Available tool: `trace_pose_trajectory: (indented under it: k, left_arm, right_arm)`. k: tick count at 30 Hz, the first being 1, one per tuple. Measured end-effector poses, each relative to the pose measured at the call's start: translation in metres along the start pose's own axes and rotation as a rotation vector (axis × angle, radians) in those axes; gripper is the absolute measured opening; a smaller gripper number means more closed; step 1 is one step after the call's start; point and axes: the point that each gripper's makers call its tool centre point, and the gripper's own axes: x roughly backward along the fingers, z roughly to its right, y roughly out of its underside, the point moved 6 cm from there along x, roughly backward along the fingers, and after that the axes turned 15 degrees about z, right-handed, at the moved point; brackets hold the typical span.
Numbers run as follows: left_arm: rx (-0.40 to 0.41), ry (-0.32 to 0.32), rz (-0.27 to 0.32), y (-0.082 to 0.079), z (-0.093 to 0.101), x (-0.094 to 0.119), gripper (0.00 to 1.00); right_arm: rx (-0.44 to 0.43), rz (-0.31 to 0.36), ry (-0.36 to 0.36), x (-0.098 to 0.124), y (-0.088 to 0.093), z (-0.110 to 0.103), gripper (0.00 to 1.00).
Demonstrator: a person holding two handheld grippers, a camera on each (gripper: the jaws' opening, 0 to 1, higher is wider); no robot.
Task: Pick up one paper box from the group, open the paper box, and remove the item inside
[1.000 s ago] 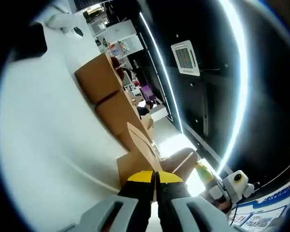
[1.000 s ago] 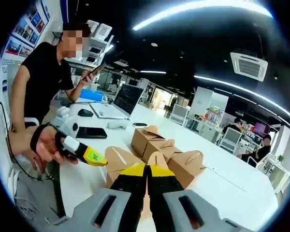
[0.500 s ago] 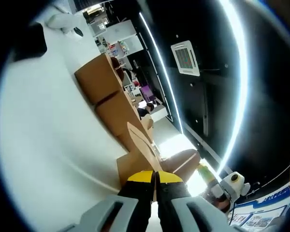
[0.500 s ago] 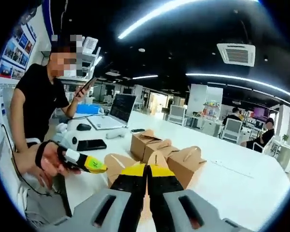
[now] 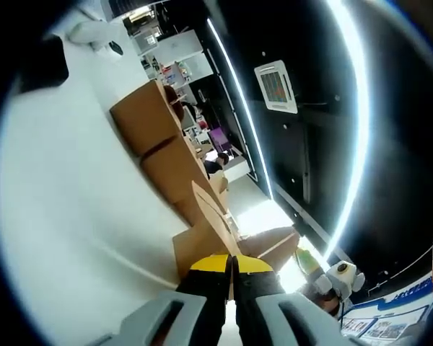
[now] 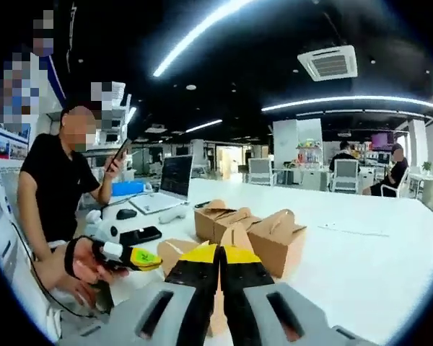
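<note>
A brown paper box point(image 5: 196, 244) is held between both grippers, its pointed flaps raised. My left gripper point(image 5: 232, 261) is shut on one flap point(image 5: 211, 213). In the right gripper view, my right gripper point(image 6: 218, 252) is shut on another flap point(image 6: 234, 235) of the same box. The left gripper point(image 6: 141, 258), held by a hand, pinches the flap point(image 6: 175, 249) at the left. Other shut boxes point(image 6: 222, 218) point(image 6: 280, 235) stand just behind on the white table point(image 6: 361, 267). In the left gripper view they line up as a row point(image 5: 146, 117) point(image 5: 175, 167), and the right gripper point(image 5: 330, 277) shows at lower right.
A person in a black shirt point(image 6: 56, 189) stands at the left holding a phone. A laptop point(image 6: 167, 189), a mouse point(image 6: 127, 213) and a dark phone point(image 6: 140, 235) lie on the table's left part. Chairs and seated people are far behind on the right.
The right gripper view has swung and levelled, so the room sits differently in it. The left gripper view is nearly unchanged. Both grippers keep their hold on the flaps.
</note>
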Motion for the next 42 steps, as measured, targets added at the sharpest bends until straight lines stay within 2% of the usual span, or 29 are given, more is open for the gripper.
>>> trace_pose_trajectory:
  k: [4, 11, 18, 29, 42]
  left_arm:
    - [0.000, 0.001, -0.002, 0.000, 0.000, -0.001, 0.04]
    - [-0.001, 0.002, 0.000, -0.001, 0.000, -0.001, 0.04]
    - [0.001, 0.002, -0.001, 0.000, 0.000, -0.002, 0.04]
    - [-0.005, 0.005, -0.001, -0.001, 0.000, -0.001, 0.04]
    - [-0.004, 0.004, -0.007, 0.000, 0.001, -0.001, 0.04]
  right_arm:
    - [-0.008, 0.006, 0.017, 0.003, -0.001, 0.003, 0.03]
    - [-0.161, 0.042, 0.044, 0.009, 0.002, 0.013, 0.03]
    - [-0.244, 0.066, 0.071, 0.017, 0.008, 0.017, 0.03]
    - [-0.263, 0.059, 0.128, 0.033, 0.017, 0.028, 0.03]
    - [-0.291, 0.003, 0.194, 0.049, 0.035, 0.046, 0.03]
